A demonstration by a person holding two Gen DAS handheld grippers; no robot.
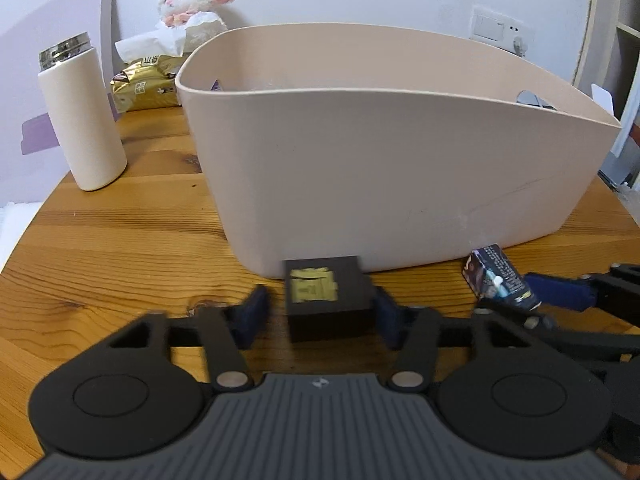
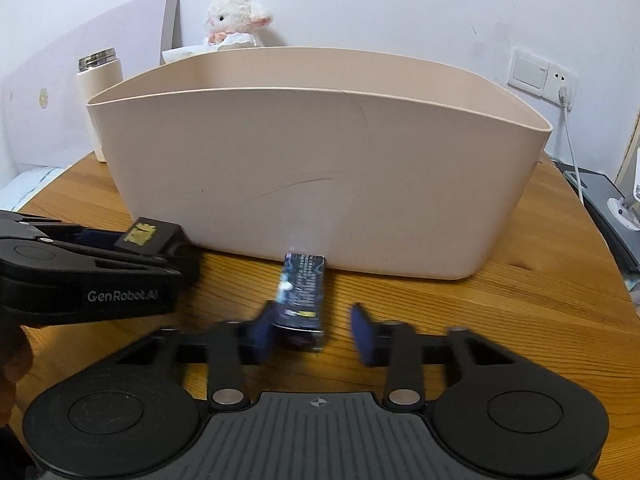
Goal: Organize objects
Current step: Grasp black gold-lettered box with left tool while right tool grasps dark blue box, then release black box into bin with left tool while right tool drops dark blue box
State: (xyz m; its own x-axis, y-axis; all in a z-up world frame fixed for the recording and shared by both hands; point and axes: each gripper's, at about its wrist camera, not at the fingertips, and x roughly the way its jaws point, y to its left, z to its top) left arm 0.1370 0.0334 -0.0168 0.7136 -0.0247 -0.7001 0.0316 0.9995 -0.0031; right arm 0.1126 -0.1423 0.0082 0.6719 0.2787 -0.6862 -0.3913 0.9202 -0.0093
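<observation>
While left gripper (image 1: pixel 318 312) spread around black box (image 1: pixel 326 298), right gripper (image 2: pixel 314 330) spread, carton (image 2: pixel 302 292) apparently touching left finger.

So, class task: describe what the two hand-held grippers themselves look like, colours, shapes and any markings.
Both match. The left hand-held gripper has a grey ribbed body, two round black discs, black linkage bars with silver pivot pins and dark blue finger pads. The right hand-held gripper looks the same. White "GenRobot.AI" lettering marks the left one's side. No cables or sleeves show.
</observation>
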